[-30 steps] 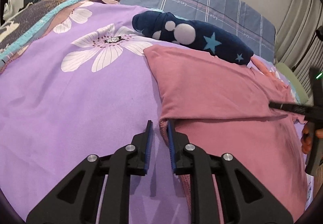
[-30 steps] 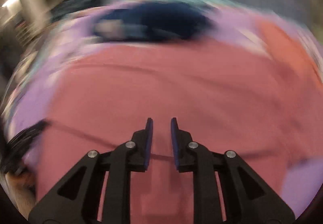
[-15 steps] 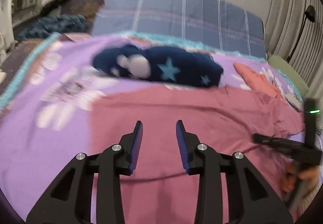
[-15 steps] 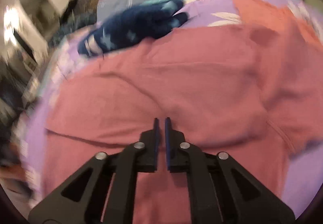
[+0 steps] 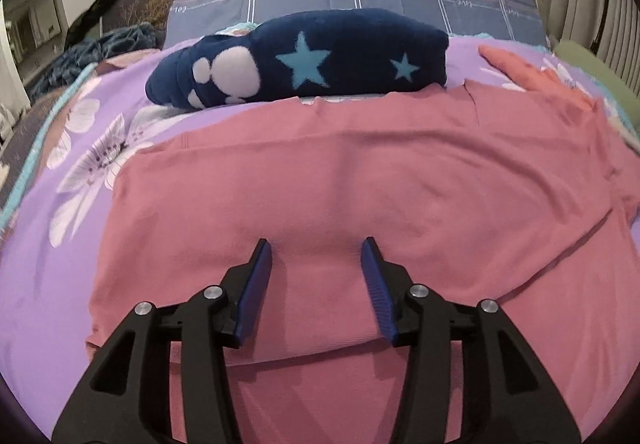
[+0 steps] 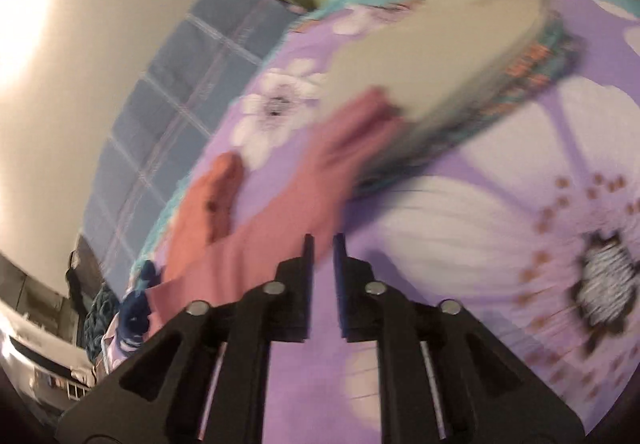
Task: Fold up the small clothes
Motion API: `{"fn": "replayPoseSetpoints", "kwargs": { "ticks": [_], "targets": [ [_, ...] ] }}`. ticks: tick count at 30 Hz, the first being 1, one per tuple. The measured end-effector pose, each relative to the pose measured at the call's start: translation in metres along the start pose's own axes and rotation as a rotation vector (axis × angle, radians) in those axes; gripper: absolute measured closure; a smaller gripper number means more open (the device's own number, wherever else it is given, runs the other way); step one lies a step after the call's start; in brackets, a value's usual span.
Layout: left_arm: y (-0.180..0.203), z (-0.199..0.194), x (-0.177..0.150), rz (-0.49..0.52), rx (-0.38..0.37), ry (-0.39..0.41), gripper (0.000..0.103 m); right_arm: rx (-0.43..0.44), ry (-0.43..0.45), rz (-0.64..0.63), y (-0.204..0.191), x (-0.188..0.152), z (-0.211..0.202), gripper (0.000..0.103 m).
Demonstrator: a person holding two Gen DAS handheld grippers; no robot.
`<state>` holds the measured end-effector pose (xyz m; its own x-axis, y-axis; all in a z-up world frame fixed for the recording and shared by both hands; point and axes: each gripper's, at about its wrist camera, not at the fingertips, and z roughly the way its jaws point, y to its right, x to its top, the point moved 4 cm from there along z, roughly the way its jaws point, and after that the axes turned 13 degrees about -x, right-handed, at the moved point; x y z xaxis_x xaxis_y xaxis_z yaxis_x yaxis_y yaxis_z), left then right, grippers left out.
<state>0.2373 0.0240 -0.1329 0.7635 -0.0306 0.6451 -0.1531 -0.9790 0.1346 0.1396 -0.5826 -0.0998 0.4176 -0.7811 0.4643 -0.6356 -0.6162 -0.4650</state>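
Pink garment (image 5: pixel 360 180) lies spread on the bed (image 5: pixel 48 264), w/ one fold already laid across it: a doubled edge runs straight across just under the left gripper (image 5: pixel 316 256). So task looks partly done, I'd say; more folds prob. left, and the right-hand part beyond that gripper is still loose and rumpled.

Left gripper hangs over the near-middle of the garment, jaws about half apart and opening, nothing between them; cloth sits below and ahead of the fingertips. Navy star blanket roll (image 5: pixel 304 64) lies past the garment's far edge, touching or nearly so.

Right gripper (image 6: pixel 323 244) is off to the side, tilted hard, view blurred. Its jaws show a narrow gap, opening, no cloth pinched. A pink sleeve or corner (image 6: pixel 280 212) of the garment runs up-left from its left fingertip; can't tell if it touches. Orange cloth (image 6: pixel 208 204) lies just beyond. Beige folded piece w/ patterned trim (image 6: pixel 440 60) sits ahead, further up.
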Motion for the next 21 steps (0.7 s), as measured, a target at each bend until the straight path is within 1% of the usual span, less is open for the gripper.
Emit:
{"fn": "replayPoseSetpoints", "kwargs": {
  "ticks": [1,2,3,8,9,10,11,12,13,15,16,18,21],
  "targets": [
    [-0.002,0.0,0.001,-0.008,-0.011,0.002,0.053,0.008,-0.013,0.013,0.005,0.002,0.003,0.076],
    [-0.002,0.0,0.001,-0.014,-0.021,0.005,0.052,0.038,-0.026,0.029,0.008,0.002,0.006,0.074],
    [-0.001,-0.001,0.0,-0.016,-0.025,0.007,0.051,0.049,-0.029,0.036,0.008,0.003,0.008,0.073],
    [0.001,-0.001,0.0,-0.015,-0.03,0.007,0.049,0.071,-0.03,0.087,0.0,0.014,0.025,0.073],
    [0.001,-0.001,-0.001,-0.017,-0.032,0.008,0.049,0.068,-0.028,0.097,0.004,0.019,0.025,0.078],
    [0.0,-0.001,0.0,-0.018,-0.033,0.008,0.049,0.057,-0.024,0.104,0.003,0.021,0.027,0.095],
    [0.0,-0.001,0.0,-0.019,-0.036,0.009,0.049,0.054,-0.026,0.102,0.002,0.021,0.028,0.099],
    [0.0,-0.001,-0.001,-0.02,-0.038,0.009,0.049,0.053,-0.022,0.105,-0.002,0.021,0.028,0.099],
    [0.0,-0.001,-0.001,-0.022,-0.04,0.009,0.049,0.053,0.002,0.111,-0.008,0.02,0.023,0.099],
    [0.0,-0.001,-0.001,-0.024,-0.046,0.008,0.048,0.101,0.063,0.052,-0.039,0.013,0.006,0.1],
    [0.0,-0.001,-0.001,-0.026,-0.049,0.008,0.048,0.123,0.075,0.026,-0.052,0.01,0.001,0.1],
    [0.0,-0.001,-0.001,-0.029,-0.054,0.011,0.048,0.227,0.093,-0.066,-0.104,-0.006,-0.016,0.1],
    [-0.002,-0.002,-0.001,-0.04,-0.072,0.017,0.047,0.396,0.082,-0.219,-0.185,-0.049,-0.036,0.1]
  ]
}}
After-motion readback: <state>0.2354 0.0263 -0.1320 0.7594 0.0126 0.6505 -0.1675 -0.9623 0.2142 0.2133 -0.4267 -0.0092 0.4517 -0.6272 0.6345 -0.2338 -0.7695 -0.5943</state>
